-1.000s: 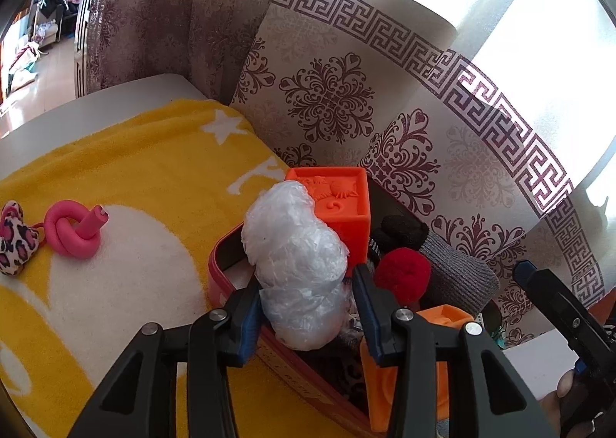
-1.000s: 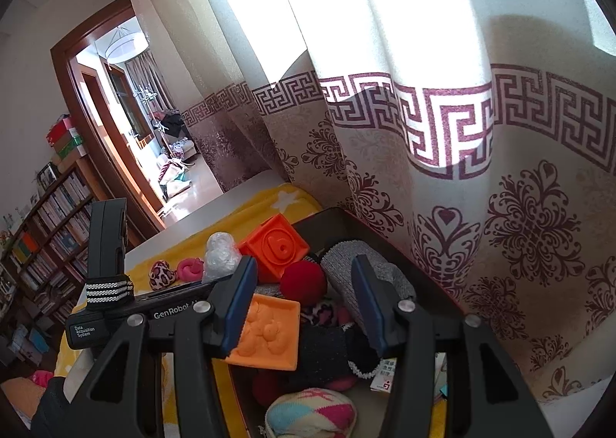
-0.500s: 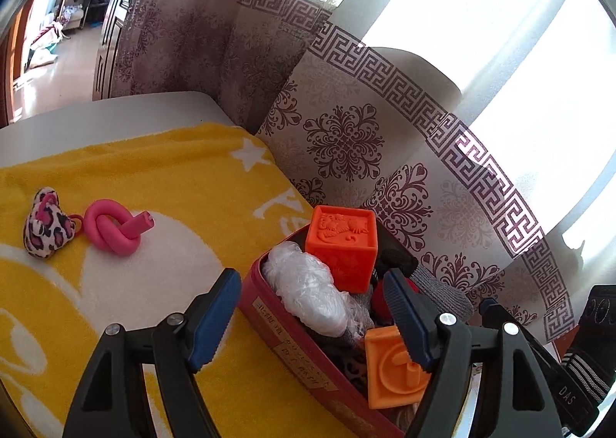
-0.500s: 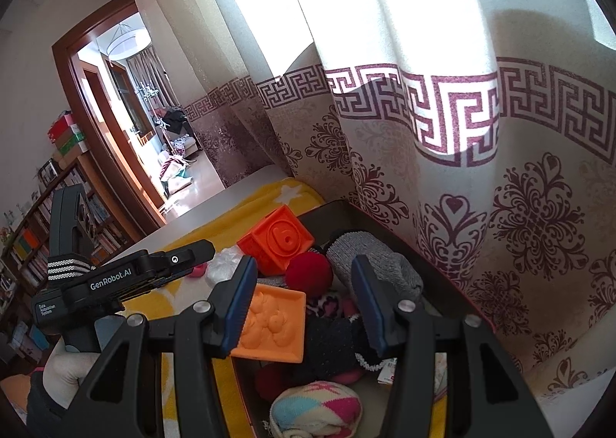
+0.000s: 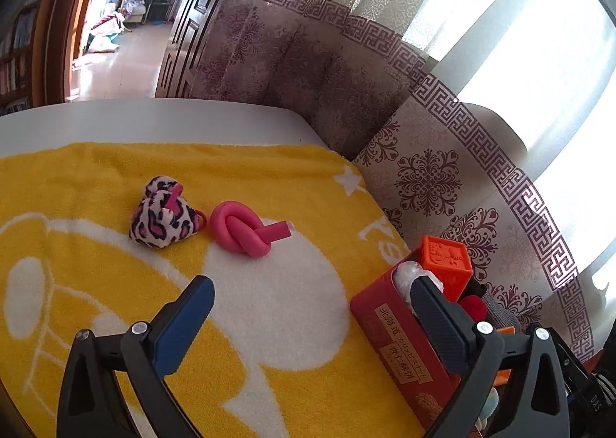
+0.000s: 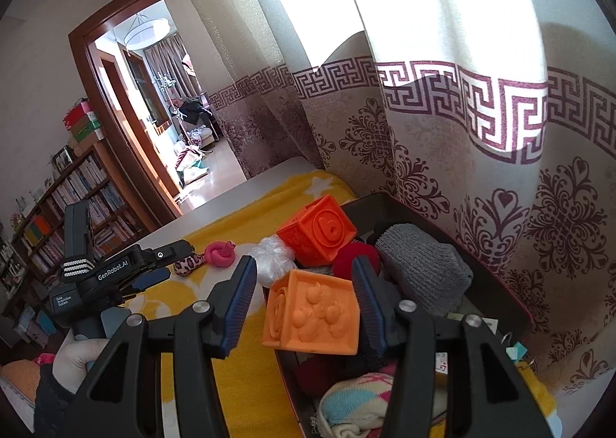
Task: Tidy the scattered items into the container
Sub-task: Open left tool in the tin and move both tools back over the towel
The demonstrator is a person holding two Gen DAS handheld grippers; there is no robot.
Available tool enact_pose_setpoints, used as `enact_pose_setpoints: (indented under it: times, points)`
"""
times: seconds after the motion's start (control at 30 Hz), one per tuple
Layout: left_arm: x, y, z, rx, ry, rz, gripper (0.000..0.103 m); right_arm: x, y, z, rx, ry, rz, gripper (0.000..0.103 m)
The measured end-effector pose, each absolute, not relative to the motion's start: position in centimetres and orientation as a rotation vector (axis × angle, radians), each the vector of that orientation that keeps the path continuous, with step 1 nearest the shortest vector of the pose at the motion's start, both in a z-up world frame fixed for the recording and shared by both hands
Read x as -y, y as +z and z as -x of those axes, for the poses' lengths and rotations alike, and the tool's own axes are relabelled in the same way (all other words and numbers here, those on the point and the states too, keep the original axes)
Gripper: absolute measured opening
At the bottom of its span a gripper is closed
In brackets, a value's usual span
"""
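A red tin box (image 5: 400, 338) stands at the right of the yellow towel (image 5: 96, 176), full of toys. A clear plastic wad (image 5: 409, 273) and orange blocks (image 6: 313, 313) lie in it. A pink knotted tube (image 5: 246, 228) and a leopard-print pouch (image 5: 161, 216) lie on the towel, ahead of my left gripper (image 5: 308, 303), which is open and empty. My right gripper (image 6: 304, 280) is open and empty above the box (image 6: 500, 284), its fingers either side of an orange block. The left gripper (image 6: 150, 276) also shows in the right wrist view.
A patterned curtain (image 5: 442, 176) hangs right behind the box. The white table edge (image 5: 154, 118) lies beyond the towel. In the box also lie a grey knit item (image 6: 423, 268), a red ball (image 6: 356, 257) and a striped knit ball (image 6: 358, 399).
My left gripper let go of the plastic wad into the box, opened wide, and swung left toward the pink tube and pouch. The right gripper stayed over the box.
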State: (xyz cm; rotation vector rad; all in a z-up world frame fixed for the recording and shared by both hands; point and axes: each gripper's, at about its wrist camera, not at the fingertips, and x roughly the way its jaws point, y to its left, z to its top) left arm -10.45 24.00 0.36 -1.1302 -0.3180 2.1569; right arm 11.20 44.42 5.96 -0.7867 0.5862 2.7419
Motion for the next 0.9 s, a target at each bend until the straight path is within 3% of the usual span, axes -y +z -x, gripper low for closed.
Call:
enact_pose_setpoints:
  times: [0.33,0.43,0.63,0.9]
  points:
    - [-17.6,-0.9,12.4,0.458,2.240,1.159,0.103,-38.5,7.2,-6.3,-0.492,2.871,0.865,0.060]
    - [-16.5,-1.1,12.6,0.469,2.257,1.153,0.103,-36.7,6.7,-3.7,-0.473,2.897,0.935,0.064]
    - [-14.4,-1.4,13.3,0.484,2.296,1.142,0.103,-34.5,3.8,2.2,-0.458,2.876,1.103,0.078]
    - [-12.8,-2.6,14.4,0.552,2.303,1.171,0.103,-35.2,-0.6,8.6,-0.565,2.729,1.281,0.079]
